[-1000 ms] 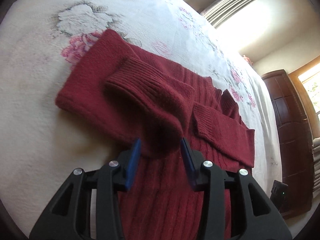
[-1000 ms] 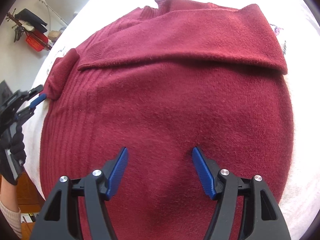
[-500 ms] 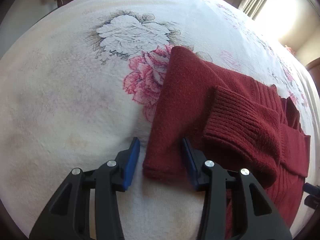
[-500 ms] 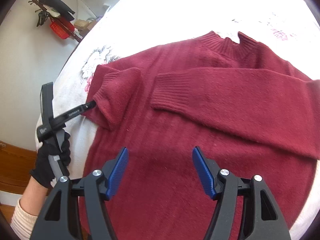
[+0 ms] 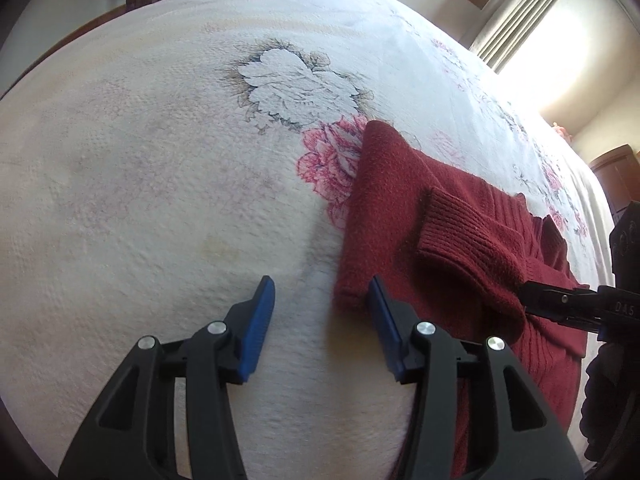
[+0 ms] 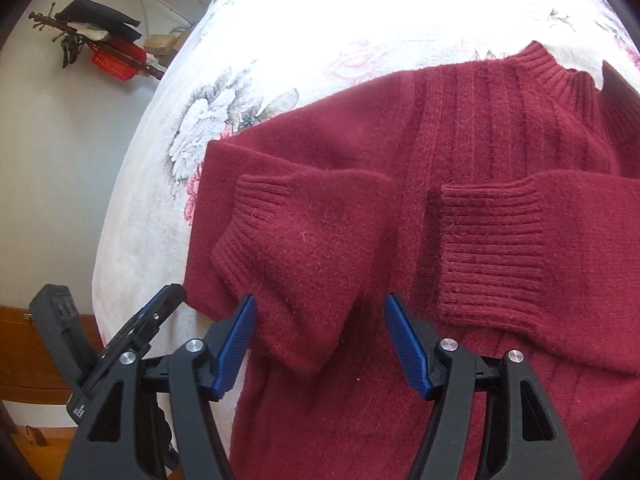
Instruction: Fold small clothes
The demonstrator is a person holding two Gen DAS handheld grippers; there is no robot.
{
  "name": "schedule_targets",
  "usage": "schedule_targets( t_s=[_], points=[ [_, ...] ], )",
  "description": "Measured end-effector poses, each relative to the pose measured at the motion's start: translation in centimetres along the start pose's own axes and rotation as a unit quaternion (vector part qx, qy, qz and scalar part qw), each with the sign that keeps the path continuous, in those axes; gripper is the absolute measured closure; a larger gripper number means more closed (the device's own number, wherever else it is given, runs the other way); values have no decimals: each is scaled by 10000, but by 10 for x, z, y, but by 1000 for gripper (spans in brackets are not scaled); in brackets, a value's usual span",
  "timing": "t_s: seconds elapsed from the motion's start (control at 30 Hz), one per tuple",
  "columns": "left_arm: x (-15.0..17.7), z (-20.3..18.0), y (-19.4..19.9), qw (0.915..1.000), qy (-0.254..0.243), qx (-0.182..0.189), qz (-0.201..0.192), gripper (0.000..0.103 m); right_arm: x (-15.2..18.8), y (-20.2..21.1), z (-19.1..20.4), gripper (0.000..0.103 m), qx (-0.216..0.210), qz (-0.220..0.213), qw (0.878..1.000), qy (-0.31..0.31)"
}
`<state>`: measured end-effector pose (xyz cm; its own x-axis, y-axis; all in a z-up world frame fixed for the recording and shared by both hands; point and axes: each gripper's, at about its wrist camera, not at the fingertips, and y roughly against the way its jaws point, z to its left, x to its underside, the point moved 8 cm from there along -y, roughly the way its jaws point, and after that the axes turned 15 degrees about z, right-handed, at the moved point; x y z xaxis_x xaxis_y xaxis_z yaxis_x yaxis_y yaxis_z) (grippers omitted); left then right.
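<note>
A dark red knit sweater lies flat on the bed, both sleeves folded across its chest and its ribbed collar at the upper right. My right gripper is open, with the folded left sleeve's cuff between its blue fingers. My left gripper is open too and hovers at the sweater's side edge. Its right finger touches the folded corner and its left one is over bare bedcover. Each gripper shows in the other's view: left gripper, right gripper.
A white bedcover with flower prints covers the bed, whose edge curves down the left of the right wrist view. A wall rack with red and black items hangs beyond. A curtain and a wooden cabinet stand past the bed.
My left gripper moved left, off the sweater's body to its side edge. My right gripper swung from the sweater's lower body to the left sleeve's cuff. Both stayed open.
</note>
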<state>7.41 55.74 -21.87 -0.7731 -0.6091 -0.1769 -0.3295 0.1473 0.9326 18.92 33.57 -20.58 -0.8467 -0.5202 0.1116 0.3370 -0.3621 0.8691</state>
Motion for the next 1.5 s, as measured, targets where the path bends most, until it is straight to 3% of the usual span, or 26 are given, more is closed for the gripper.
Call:
schedule_targets(
  t_s=[0.17,0.3,0.43,0.73,0.83,0.93,1.03,1.17,1.27,1.37,1.5],
  points=[
    [-1,1,1,10000,46,8,21,54,-3,-6,2,83,-254,-59,9995,154],
    [-3,-6,3,10000,36,36,-29,54,8,24,-6,88,-452,-432,9978,229],
    [-5,-22,0,10000,-34,81,-33,54,21,62,-24,89,-593,-809,9947,227],
    [-4,-83,-17,9987,-509,35,19,54,44,135,-98,89,-143,-1462,9891,-9],
    [-3,-99,-30,9980,-614,-27,121,54,46,129,-125,89,251,-1433,9891,-215],
    [-2,-106,-51,9964,-713,-335,323,54,45,110,-149,88,483,-1187,9911,-368],
    [-4,-106,-62,9956,-727,-469,357,52,47,89,-168,81,960,-924,9904,-359],
    [-7,-105,-57,9953,-736,-475,413,50,50,93,-168,71,1226,-975,9872,-296],
    [-10,-115,-38,9955,-825,-421,185,52,51,119,-147,64,1638,-1375,9768,61],
    [-11,-140,-24,9952,-972,-65,55,52,43,126,-115,56,1924,-1460,9687,580],
    [-7,-174,-30,9932,-991,563,252,51,28,95,-83,53,2062,-999,9676,1059]
  ],
)
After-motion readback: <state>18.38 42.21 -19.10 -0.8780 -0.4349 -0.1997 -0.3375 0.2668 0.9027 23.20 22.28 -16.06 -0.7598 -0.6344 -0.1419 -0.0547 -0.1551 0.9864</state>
